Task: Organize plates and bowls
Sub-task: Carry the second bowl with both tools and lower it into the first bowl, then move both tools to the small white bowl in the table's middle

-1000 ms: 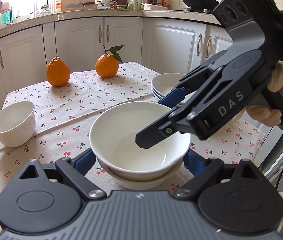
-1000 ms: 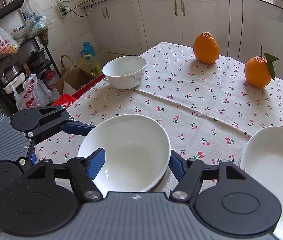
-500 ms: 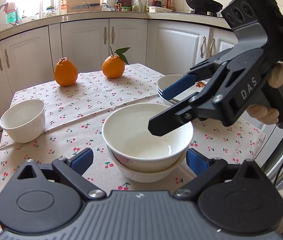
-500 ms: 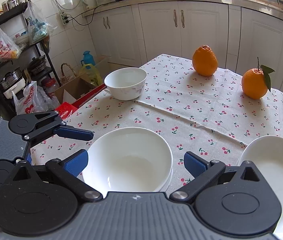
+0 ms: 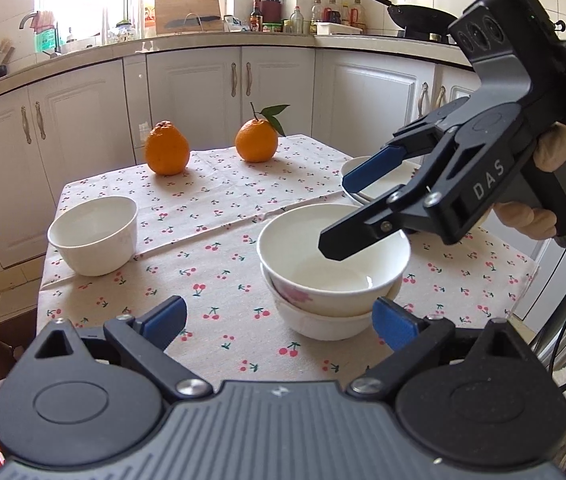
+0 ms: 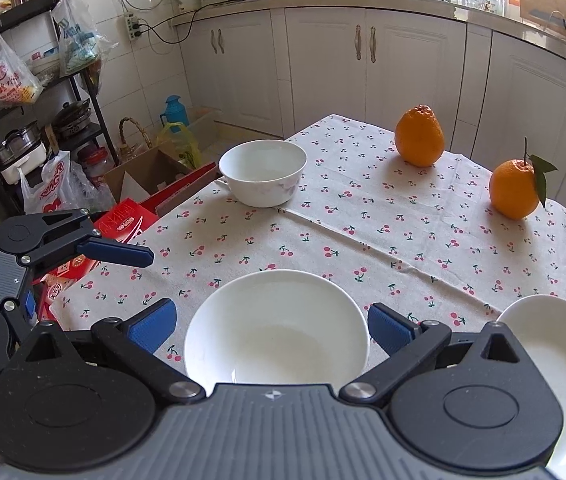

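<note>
We are holding both claws apart: the right claw (image 5: 347, 208), jaws just opened, over the nested bowls (image 5: 333, 256); bumping the rim risks toppling them.

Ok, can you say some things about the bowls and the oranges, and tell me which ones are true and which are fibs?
1. One white bowl sits nested inside another. True: the top bowl rests in the bottom bowl.
2. The right gripper is squeezing the top bowl. False: its jaws are open, touching nothing.
3. Two oranges are on the tablecloth. True: the plain orange and the leafy orange.
4. The lone bowl has an orange in it. False: it is empty.
5. The left gripper is shut. False: its jaws are wide open.
</note>
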### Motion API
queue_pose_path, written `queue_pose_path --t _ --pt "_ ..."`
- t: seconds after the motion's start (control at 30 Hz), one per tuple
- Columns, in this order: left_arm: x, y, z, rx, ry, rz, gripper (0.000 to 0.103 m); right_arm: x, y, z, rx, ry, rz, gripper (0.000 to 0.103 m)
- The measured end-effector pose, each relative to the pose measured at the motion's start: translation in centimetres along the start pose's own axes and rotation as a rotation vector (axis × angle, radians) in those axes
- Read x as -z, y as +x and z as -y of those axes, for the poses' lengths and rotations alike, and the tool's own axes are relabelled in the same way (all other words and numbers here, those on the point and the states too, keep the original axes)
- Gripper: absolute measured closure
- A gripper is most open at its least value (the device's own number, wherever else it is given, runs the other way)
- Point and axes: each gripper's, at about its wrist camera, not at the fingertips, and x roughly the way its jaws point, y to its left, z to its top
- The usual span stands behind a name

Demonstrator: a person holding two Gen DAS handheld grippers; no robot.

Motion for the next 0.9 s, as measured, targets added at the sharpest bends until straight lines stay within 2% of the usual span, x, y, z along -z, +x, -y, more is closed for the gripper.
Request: queue_pose_path --t 0.1,0.23,0.5,0.7,0.9 --pt "0.0 -0.4 -1.2 -0.038 0.004 0.002 0.004 -0.6 0.4 -0.5 0.003 -0.017 0.003 0.0" --pt "-0.3 -0.3 -3.7 -0.141 -0.016 -0.01 0.004 -1.7 1.6 -1.0 0.003 -0.052 -0.002 0.0" --pt "-2.6 2.1 -10.0 -0.235 -0.09 -0.044 0.004 -4.6 3.9 -1.0 -0.006 -0.14 0.001 0.0" --pt "-3.8 5.8 -14.0 -0.248 -0.148 -0.081 0.005 -7.2 6.6 -0.4 -0.026 -0.22 -0.015 0.0" --pt "-4.8 8.5 -17.7 -0.178 -0.261 -0.084 0.007 -9.9 10.7 -0.1 -0.06 -0.318 -0.053 0.0"
